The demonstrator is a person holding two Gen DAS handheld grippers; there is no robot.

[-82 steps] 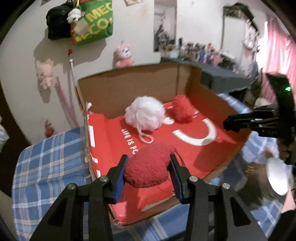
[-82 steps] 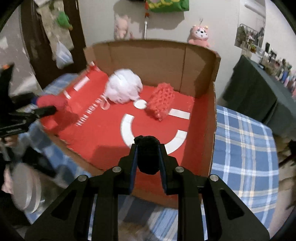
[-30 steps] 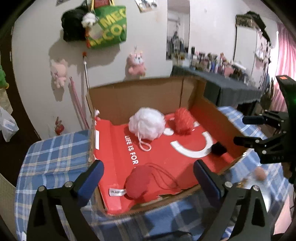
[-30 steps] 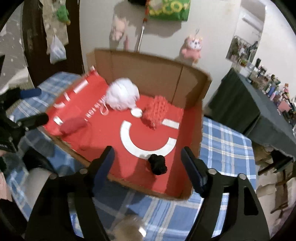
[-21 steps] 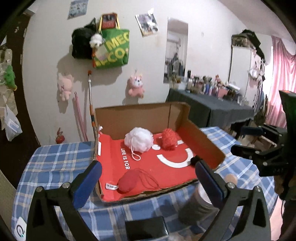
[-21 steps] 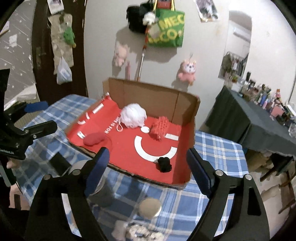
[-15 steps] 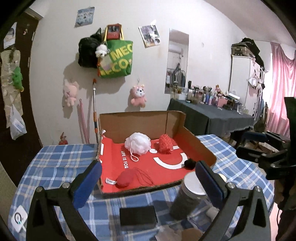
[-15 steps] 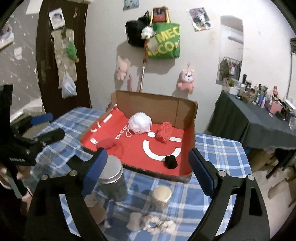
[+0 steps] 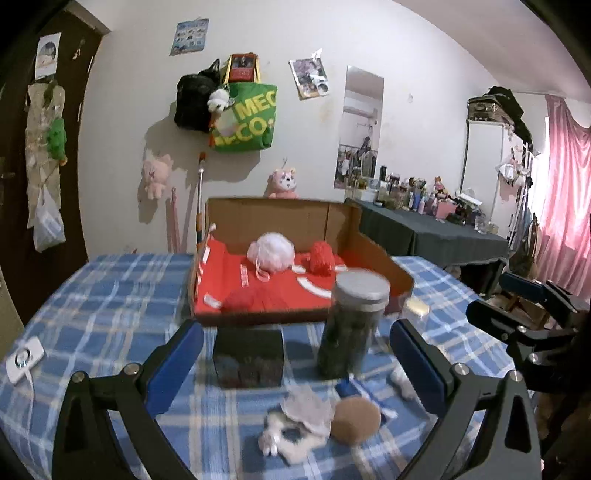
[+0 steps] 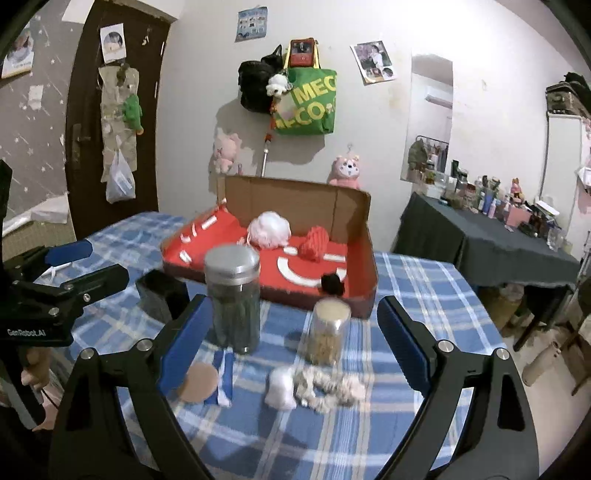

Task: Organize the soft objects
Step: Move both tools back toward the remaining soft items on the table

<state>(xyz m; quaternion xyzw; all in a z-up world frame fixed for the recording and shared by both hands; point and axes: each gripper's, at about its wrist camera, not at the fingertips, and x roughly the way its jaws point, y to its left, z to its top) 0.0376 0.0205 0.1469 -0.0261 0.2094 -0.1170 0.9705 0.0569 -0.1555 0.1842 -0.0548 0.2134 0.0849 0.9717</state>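
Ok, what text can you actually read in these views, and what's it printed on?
"MEC" over "ECO": green tote bag on the wall, partly hidden.
"GenRobot.AI": left gripper body, right wrist view.
White lettering on the red box liner: too blurred.
Wall posters: too small.

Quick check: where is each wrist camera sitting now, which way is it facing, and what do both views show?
Left wrist: behind the open left gripper, facing the cardboard box; the right gripper shows at right.
Right wrist: behind the open right gripper, facing the same box; the left gripper shows at left.
Shared: box, tall dark jar, brown puff.
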